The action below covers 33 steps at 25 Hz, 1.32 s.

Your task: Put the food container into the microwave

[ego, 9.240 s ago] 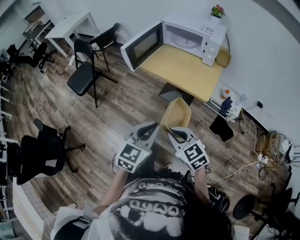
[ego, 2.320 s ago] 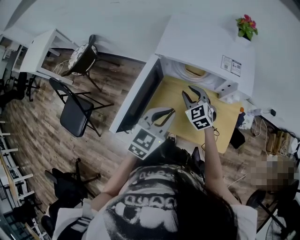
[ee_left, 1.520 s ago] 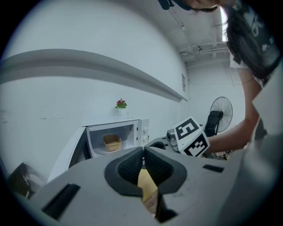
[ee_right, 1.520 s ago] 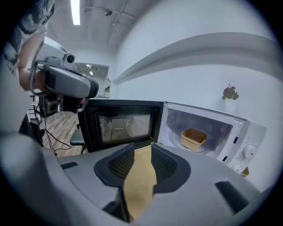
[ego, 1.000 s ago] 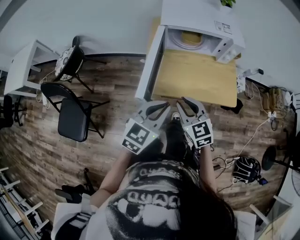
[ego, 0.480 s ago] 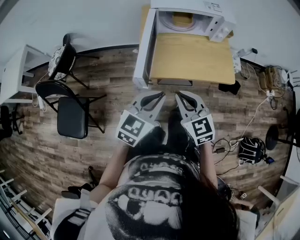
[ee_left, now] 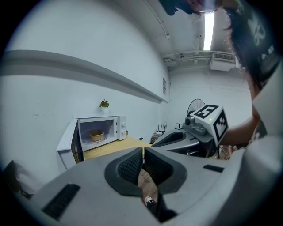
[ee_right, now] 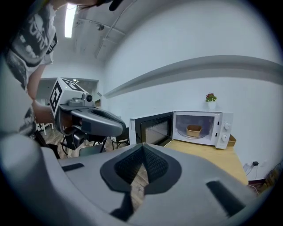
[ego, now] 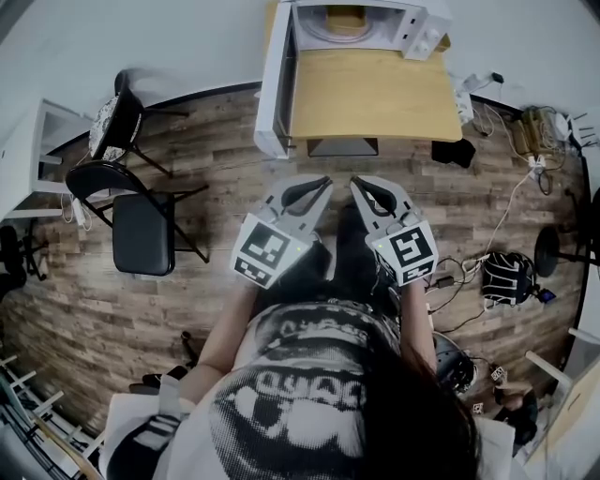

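The tan food container [ego: 345, 19] sits inside the white microwave [ego: 370, 11], whose door [ego: 275, 86] hangs wide open to the left. It shows on the turntable in the left gripper view [ee_left: 96, 134] and the right gripper view [ee_right: 193, 130]. Both grippers hang side by side over the wooden floor, well short of the table [ego: 375, 98]. My left gripper [ego: 322, 183] has its pads together, empty. My right gripper [ego: 359, 185] has just been closing and is shut with nothing between its pads [ee_right: 152, 161].
A small potted plant [ee_right: 211, 98] stands on the microwave and a wooden box [ee_right: 231, 140] sits beside it. A black folding chair [ego: 141, 230] and a second chair [ego: 117, 117] stand at left near a white desk [ego: 37, 141]. Cables and a dark bundle [ego: 506, 277] lie at right.
Both grippers have drawn back from the table, which now lies further off in the head view. The right jaws have closed on nothing. The container stays in the microwave.
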Motion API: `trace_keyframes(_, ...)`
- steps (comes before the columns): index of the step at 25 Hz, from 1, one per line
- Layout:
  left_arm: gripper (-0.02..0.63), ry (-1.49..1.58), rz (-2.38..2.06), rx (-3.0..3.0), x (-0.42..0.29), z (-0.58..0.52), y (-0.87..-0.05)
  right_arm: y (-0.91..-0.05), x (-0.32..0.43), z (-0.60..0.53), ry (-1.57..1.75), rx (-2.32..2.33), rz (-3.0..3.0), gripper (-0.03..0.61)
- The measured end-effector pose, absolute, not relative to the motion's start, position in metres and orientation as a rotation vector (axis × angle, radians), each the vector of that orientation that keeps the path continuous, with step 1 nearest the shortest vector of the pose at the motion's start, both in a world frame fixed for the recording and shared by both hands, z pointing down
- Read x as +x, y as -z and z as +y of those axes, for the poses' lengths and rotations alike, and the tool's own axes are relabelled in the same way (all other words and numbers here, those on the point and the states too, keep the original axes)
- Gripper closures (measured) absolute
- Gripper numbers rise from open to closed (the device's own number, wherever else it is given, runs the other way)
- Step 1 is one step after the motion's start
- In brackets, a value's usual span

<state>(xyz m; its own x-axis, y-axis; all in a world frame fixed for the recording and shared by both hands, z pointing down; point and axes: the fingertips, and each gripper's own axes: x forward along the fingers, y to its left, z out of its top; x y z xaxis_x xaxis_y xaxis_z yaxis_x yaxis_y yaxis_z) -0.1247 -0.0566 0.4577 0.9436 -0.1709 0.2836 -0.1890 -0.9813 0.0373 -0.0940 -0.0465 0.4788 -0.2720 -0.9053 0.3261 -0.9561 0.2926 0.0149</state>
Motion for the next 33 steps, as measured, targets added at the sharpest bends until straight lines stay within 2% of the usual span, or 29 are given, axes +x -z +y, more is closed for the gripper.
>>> trace_keyframes(16,0.602,-0.438,-0.202,3.066,-0.119,-0.011,-0.458,-0.486,-0.088,-0.003,-0.31,1.692,-2.271,0.575)
trace_keyframes(33,0.603,-0.456,-0.092,3.108,-0.092,0.021,-0.455,-0.478,-0.02,0.026,-0.276,1.81,-2.156,0.575)
